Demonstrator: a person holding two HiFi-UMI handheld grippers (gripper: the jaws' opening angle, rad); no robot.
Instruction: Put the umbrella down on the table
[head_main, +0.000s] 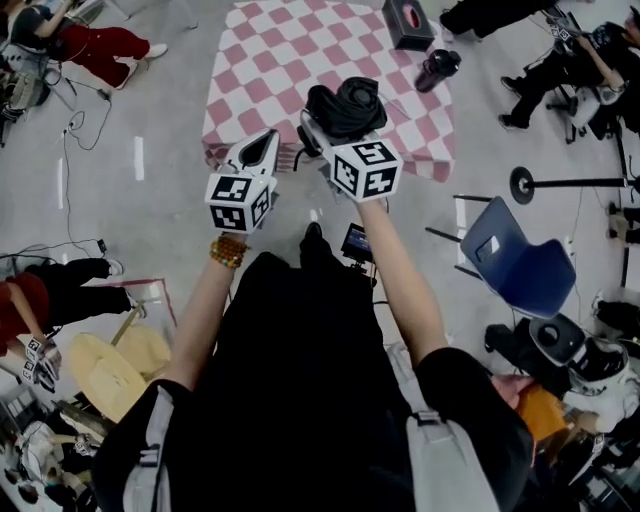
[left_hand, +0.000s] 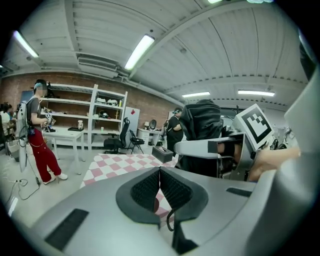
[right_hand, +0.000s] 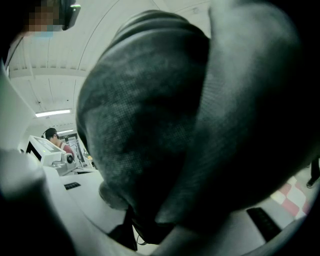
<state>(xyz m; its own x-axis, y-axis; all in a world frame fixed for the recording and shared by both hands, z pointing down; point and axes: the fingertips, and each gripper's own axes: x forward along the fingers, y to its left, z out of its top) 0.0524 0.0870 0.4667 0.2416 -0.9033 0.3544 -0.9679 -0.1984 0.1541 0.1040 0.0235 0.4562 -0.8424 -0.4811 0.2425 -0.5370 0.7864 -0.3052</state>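
table (head_main: 300, 60): checked cloth, ahead on grey floor
umbrella (head_main: 345, 105): folded, over table's near edge
right gripper (head_main: 338, 138): jaws wide, clamping umbrella
left gripper (head_main: 268, 142): jaws together, empty
risk: early release could send it off the edge

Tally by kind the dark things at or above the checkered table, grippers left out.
umbrella: 1
tissue box: 1
flask: 1
Total: 3

right tool (head_main: 333, 122) clamping black umbrella (head_main: 347, 104), left tool (head_main: 263, 148) closed, checkered table (head_main: 300, 50) beyond
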